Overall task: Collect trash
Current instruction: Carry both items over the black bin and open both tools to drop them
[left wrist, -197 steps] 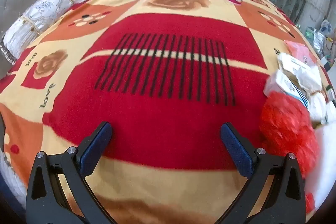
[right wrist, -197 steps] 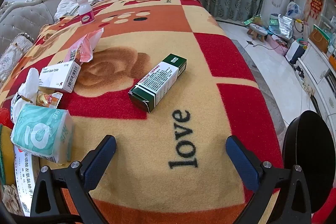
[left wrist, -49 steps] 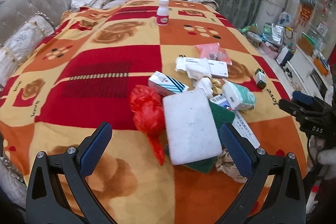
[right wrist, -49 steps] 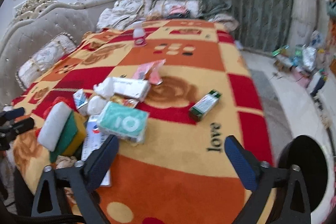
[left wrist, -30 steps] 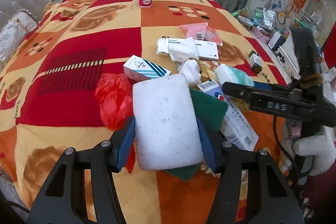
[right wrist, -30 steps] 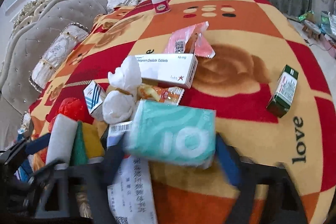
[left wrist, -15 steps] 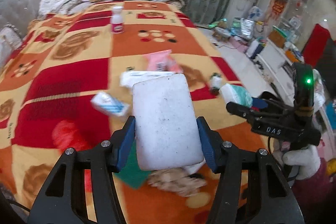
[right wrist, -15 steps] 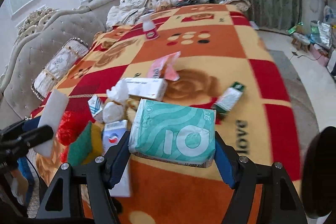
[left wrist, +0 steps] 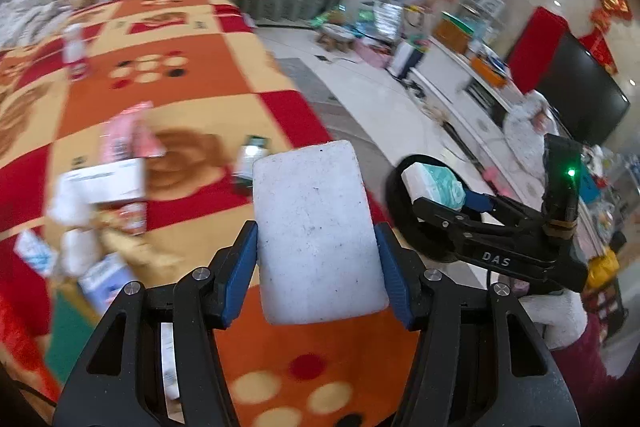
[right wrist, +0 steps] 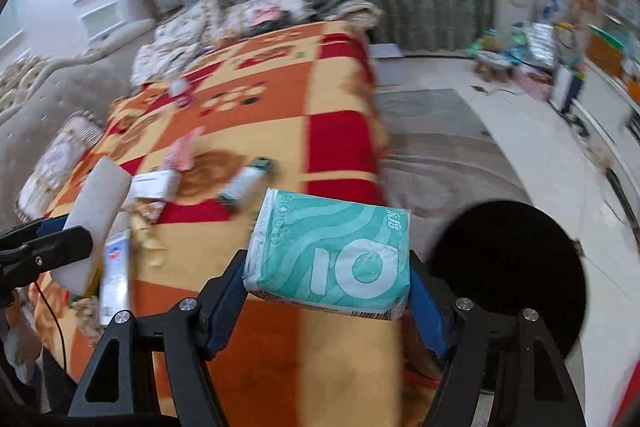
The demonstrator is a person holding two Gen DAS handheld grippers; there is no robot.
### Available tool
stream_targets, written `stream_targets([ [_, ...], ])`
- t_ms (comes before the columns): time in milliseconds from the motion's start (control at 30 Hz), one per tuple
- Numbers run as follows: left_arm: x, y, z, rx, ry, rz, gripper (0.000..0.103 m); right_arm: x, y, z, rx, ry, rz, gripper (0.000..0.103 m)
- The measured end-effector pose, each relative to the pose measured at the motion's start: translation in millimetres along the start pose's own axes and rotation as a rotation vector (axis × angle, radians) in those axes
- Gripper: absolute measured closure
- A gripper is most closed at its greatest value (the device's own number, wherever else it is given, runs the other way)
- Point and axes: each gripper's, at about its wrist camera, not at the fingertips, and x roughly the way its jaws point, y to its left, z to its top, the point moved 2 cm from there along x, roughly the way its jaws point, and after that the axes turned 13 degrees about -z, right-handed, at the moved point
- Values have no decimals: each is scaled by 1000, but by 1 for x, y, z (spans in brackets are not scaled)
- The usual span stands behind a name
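My left gripper (left wrist: 316, 267) is shut on a white sponge block (left wrist: 316, 231), held above the bed's near edge. My right gripper (right wrist: 326, 301) is shut on a teal tissue pack (right wrist: 330, 259), carried off the bed's right side. From the left wrist view, the right gripper (left wrist: 448, 201) holds that pack (left wrist: 436, 185) just over a round black bin (left wrist: 404, 211) on the floor. The bin (right wrist: 508, 267) lies right of the pack in the right wrist view. The left gripper with the sponge (right wrist: 96, 215) shows at the left there.
Trash lies blurred on the red and orange blanket (left wrist: 192, 91): a white box (left wrist: 104, 181), a pink wrapper (left wrist: 128, 135), a small green box (right wrist: 246, 187), crumpled tissue (left wrist: 76, 211), a white bottle (left wrist: 76, 51). A gloved hand (left wrist: 556, 315) holds the right tool. Clutter lines the far floor.
Both grippers, each keeping its load, have lifted and swung right from the trash pile toward the bed's right edge; the black bin has come into view under the tissue pack.
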Motion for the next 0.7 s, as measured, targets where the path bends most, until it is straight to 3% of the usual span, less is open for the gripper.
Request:
stream_targets([
  [267,73,-50,17,42,65,-78,46,15,-90,-21,121,69,-122,32],
  [700,154,-75,37,-86,82,-293,44,32,-148,-40,213,119,-171,29],
])
